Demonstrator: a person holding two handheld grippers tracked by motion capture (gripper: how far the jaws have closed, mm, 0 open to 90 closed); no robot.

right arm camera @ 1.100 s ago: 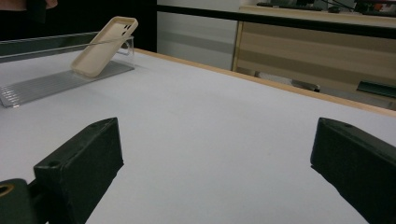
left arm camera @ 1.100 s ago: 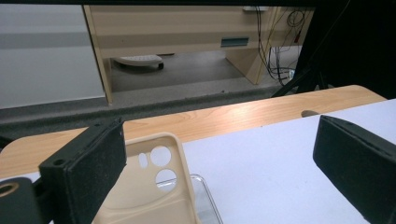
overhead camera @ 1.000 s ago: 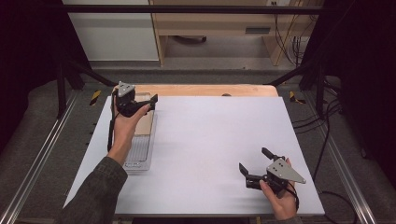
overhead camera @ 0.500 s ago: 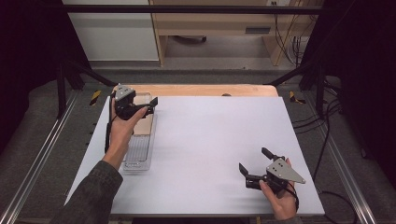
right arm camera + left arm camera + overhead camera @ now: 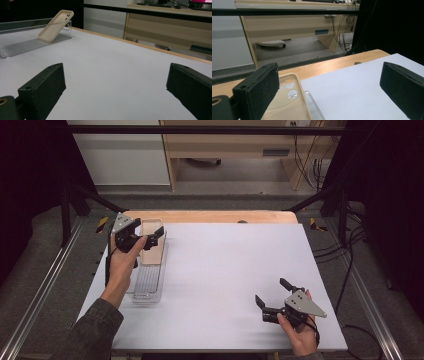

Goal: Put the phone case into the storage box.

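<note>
Table (image 5: 225,270) first: big, flat, pale grey-white top, smooth, with a strip of light wood along the far edge.

Tray (image 5: 146,287) next, at the far left of the table: long, see-through plastic, with thin ridges on the floor and low clear walls.

Phone case (image 5: 151,247) in the far end of that tray: beige, soft-looking, rounded corners, round camera holes near the top. Leaning tilted, top edge against the tray's far wall, bottom edge on the ridged floor.

Left gripper (image 5: 150,236) held right by the case, jaws wide open, nothing held. In the left gripper view, one black jaw just beside the case's edge and the other well off to the side over bare table. Touching or not: cannot tell.

Right gripper (image 5: 272,292) at the near right, well apart from the tray, jaws wide open too, nothing held, resting low over bare table. Jaw pads black, blocky, a little grainy.

Step in hand, by the look of it: getting ready to grab the case. Next move probably calls for bringing both left jaws around the case's thin edges, then a gentle squeeze. Slippery lean, so likely to slide if bumped.
</note>
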